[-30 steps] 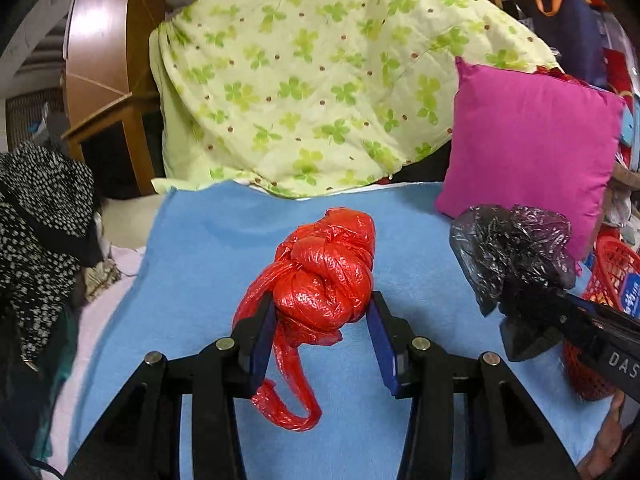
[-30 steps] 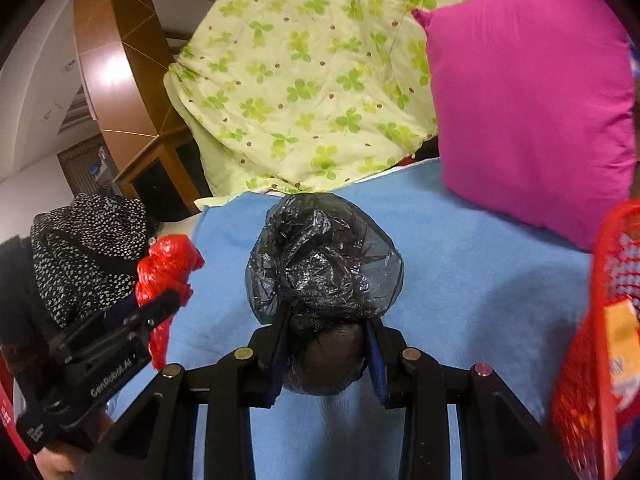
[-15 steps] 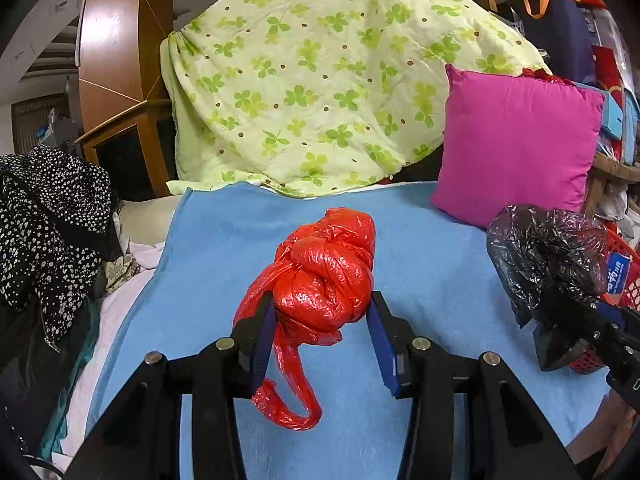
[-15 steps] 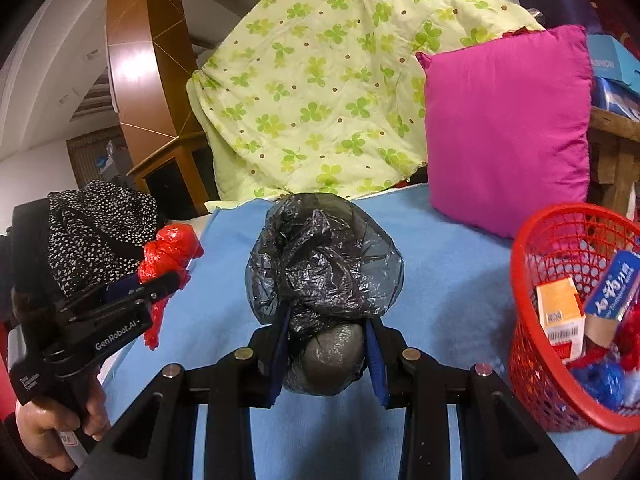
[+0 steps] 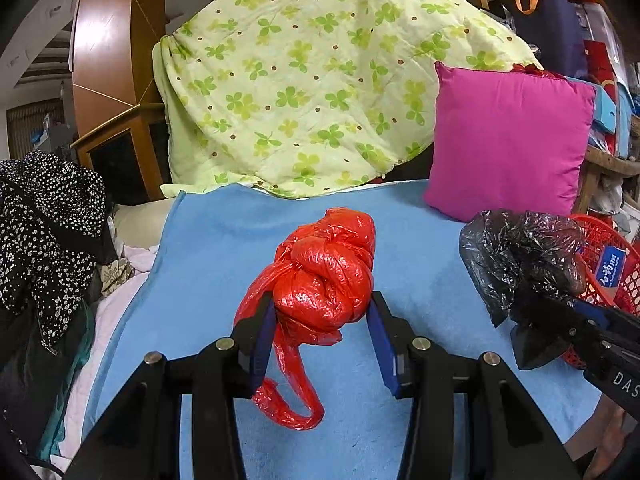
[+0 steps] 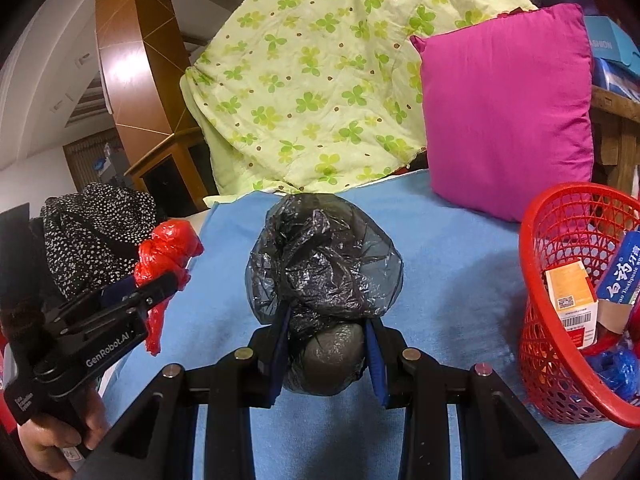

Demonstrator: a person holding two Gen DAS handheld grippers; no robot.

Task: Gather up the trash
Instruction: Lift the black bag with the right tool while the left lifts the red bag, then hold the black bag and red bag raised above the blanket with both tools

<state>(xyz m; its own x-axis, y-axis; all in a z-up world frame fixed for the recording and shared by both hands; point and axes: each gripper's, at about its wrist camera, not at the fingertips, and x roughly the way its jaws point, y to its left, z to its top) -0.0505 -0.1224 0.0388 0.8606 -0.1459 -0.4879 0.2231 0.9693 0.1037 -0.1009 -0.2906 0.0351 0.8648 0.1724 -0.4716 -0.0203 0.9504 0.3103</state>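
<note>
Trash fills both of your grippers: the knotted red plastic bag (image 5: 326,272) sits between the blue pads of your left gripper (image 5: 322,334), clamped at its lower bulge, with its looped tail hanging below the fingers above the blue towel (image 5: 224,240). Your right gripper (image 6: 326,346) is clenched on the crumpled black plastic bag (image 6: 324,264) — most of the bag billows out past the fingertips. The red mesh basket (image 6: 560,216), already holding cartons and wrappers, stands just to the right of that bag, beside the magenta cushion (image 6: 508,112).
</note>
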